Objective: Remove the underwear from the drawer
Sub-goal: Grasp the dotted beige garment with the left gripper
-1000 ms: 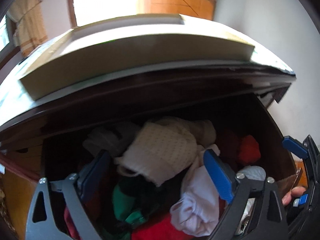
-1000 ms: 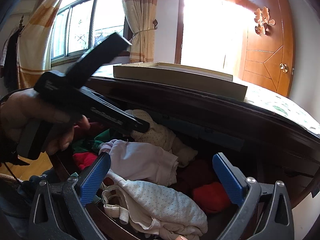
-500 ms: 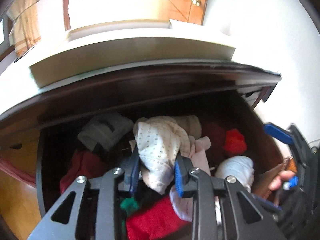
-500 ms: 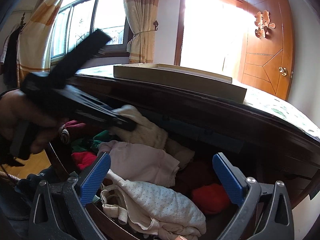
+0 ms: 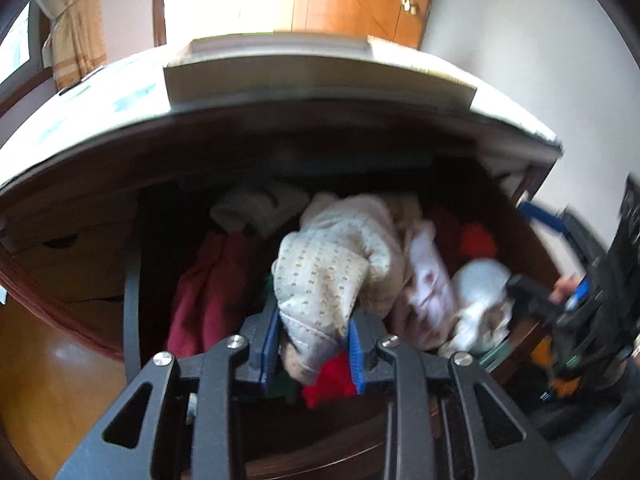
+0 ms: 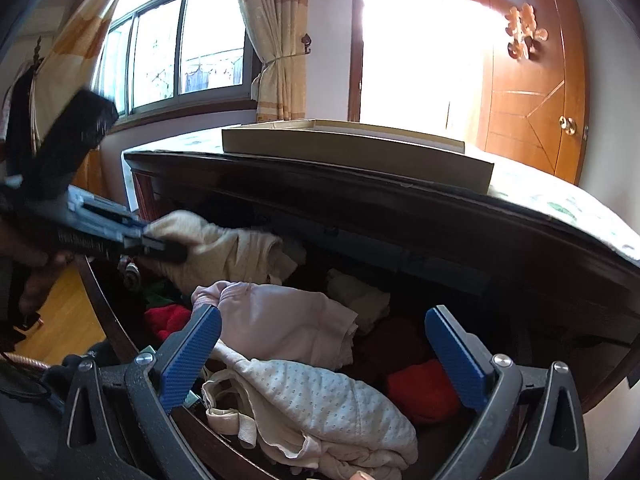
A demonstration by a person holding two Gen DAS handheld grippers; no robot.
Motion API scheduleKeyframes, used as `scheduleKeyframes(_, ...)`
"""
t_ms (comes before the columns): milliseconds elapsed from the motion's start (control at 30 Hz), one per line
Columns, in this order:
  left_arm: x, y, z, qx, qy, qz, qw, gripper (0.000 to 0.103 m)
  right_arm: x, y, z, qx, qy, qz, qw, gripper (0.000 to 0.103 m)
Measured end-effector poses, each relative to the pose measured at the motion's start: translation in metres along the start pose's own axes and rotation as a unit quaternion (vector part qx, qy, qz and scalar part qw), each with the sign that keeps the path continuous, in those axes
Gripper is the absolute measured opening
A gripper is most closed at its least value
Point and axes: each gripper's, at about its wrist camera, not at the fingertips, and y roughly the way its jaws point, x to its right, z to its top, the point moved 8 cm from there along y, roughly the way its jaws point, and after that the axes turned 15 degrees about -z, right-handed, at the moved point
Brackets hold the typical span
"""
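The dark wooden drawer (image 5: 132, 280) stands pulled out and full of mixed clothes. My left gripper (image 5: 312, 344) is shut on a cream patterned piece of underwear (image 5: 332, 264), whose bunched fabric is lifted above the pile. From the right wrist view, the left gripper (image 6: 160, 246) comes in from the left with the cream underwear (image 6: 224, 248) trailing from its tips. My right gripper (image 6: 324, 356) is open over the near part of the drawer (image 6: 108, 320), above a white dotted garment (image 6: 320, 400) and a pink one (image 6: 280, 320), gripping nothing.
A flat cream box (image 6: 360, 148) lies on the dresser top above the drawer. Red items (image 6: 424, 388) and a dark red cloth (image 5: 208, 288) fill the drawer. Wooden floor (image 5: 52, 380) lies to the left, with a door (image 6: 536, 80) and a curtained window (image 6: 276, 40) behind.
My left gripper went from wide open to shut on the cream underwear, then drew back, pulling it up and leftward out of the pile. The right gripper stayed put.
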Motion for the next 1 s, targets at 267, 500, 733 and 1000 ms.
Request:
scheduleKeyframes(267,-0.006,-0.003,-0.003,-0.004,0.003,0.02,0.9998,0.065,-0.004,0.002,-0.002,-0.006,-0.006,-0.002,1.0,0.103)
scheduleKeyframes(500,0.006,-0.004,0.014,0.008,0.021,0.004,0.9997,0.074,-0.004,0.002,-0.003,-0.004,-0.003,-0.011,1.0,0.103)
scheduleKeyframes(733,0.008,0.035,0.016,-0.056,0.022,-0.004,0.9982,0.074,-0.005,0.003,-0.002,-0.017,-0.011,-0.004,1.0,0.103)
scheduleKeyframes(1000,0.013,0.03,0.002,-0.048,0.01,-0.052,0.9974,0.021,0.0,0.01,0.0,-0.063,0.004,0.008,0.998,0.103)
